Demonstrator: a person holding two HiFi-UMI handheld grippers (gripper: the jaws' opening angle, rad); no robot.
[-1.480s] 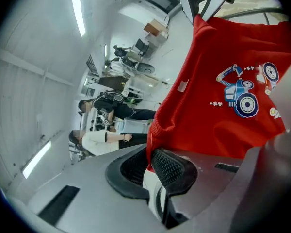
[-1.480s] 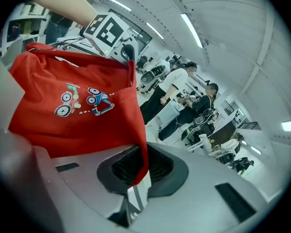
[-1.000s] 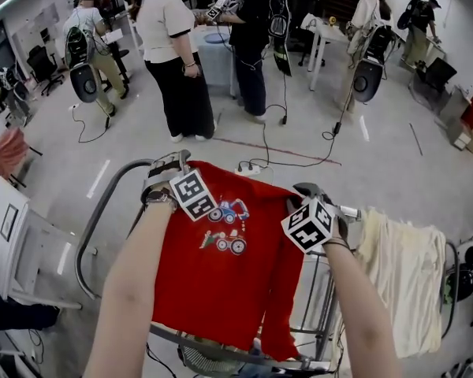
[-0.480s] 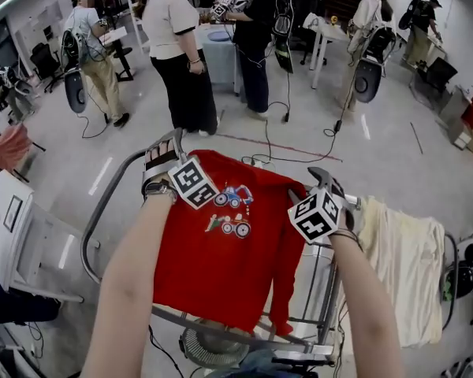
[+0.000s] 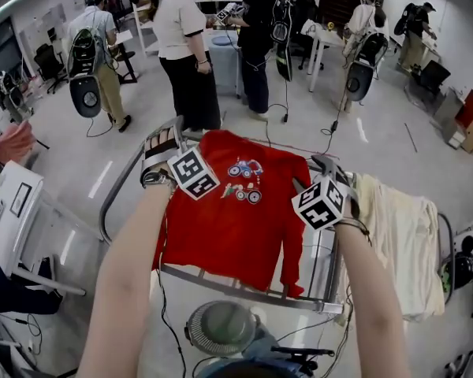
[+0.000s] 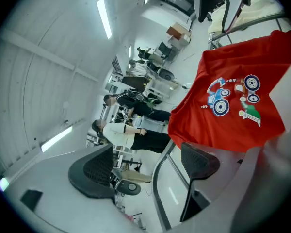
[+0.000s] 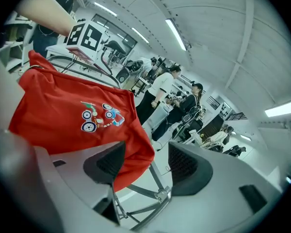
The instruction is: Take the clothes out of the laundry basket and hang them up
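Observation:
A red shirt (image 5: pixel 236 211) with a cartoon vehicle print hangs draped over the grey drying rack (image 5: pixel 120 193). My left gripper (image 5: pixel 164 138) is raised by the shirt's left shoulder. It is open, its jaws have just opened, and only floor and a rack rail (image 6: pixel 161 178) show between them (image 6: pixel 145 166). My right gripper (image 5: pixel 331 168) is lifted at the shirt's right shoulder. It is open too, its jaws having just opened (image 7: pixel 145 164). The shirt (image 7: pixel 72 113) hangs beyond them, apart from the pads.
A cream garment (image 5: pixel 398 246) hangs on the rack's right side. A round fan (image 5: pixel 221 329) stands on the floor under the rack. A white table (image 5: pixel 16 207) is at the left. Several people, cables and speakers on stands fill the room behind.
Both grippers have let go of the shirt's shoulders, opened and lifted away from it. The shirt stays draped on the rack.

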